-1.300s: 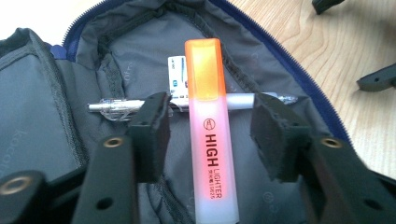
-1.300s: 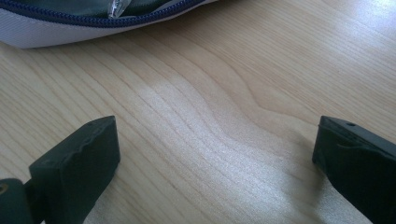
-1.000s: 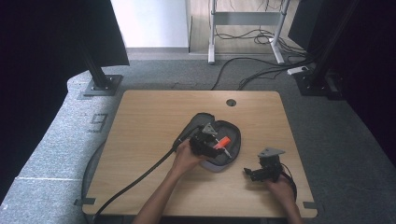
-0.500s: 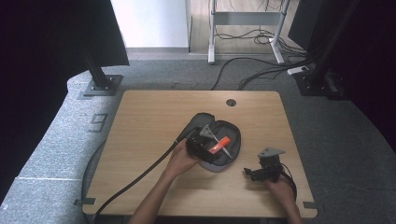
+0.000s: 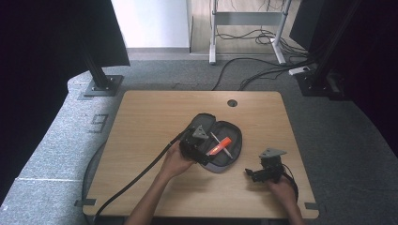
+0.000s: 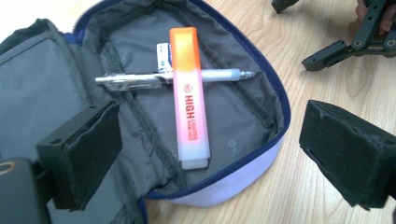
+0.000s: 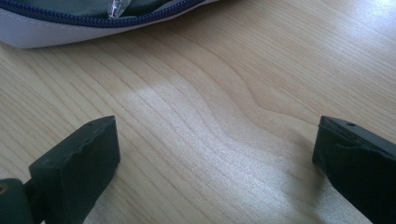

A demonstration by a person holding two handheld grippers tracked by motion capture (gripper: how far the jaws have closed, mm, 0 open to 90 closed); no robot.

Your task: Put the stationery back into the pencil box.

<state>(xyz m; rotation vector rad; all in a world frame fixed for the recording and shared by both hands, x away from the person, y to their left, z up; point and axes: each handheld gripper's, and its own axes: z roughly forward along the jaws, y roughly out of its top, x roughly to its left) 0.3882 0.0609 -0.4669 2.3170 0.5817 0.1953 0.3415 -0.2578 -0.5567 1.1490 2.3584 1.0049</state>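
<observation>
An open grey pencil case (image 5: 233, 157) with a blue zip lies at mid-table. Inside it an orange highlighter (image 6: 189, 100) lies across a clear pen (image 6: 140, 80); from above the highlighter (image 5: 220, 146) and the pen (image 5: 213, 137) also show. My left gripper (image 6: 215, 140) hangs over the case's near end. Its jaws have just been opening and stand wide, their pads off the highlighter. In the high view the left gripper (image 5: 208, 151) sits at the case's left edge. My right gripper (image 7: 215, 140) is open over bare wood, right of the case (image 7: 93, 23).
The wooden table (image 5: 141, 126) has a cable hole (image 5: 232, 102) near its far edge. A black cable (image 5: 141, 176) trails from the left gripper to the front left. The right gripper (image 6: 348, 44) shows at the left gripper view's upper right.
The left gripper let go of the highlighter, opened its jaws and drew back a little to the left. The highlighter now lies in the case. The right hand stayed still.
</observation>
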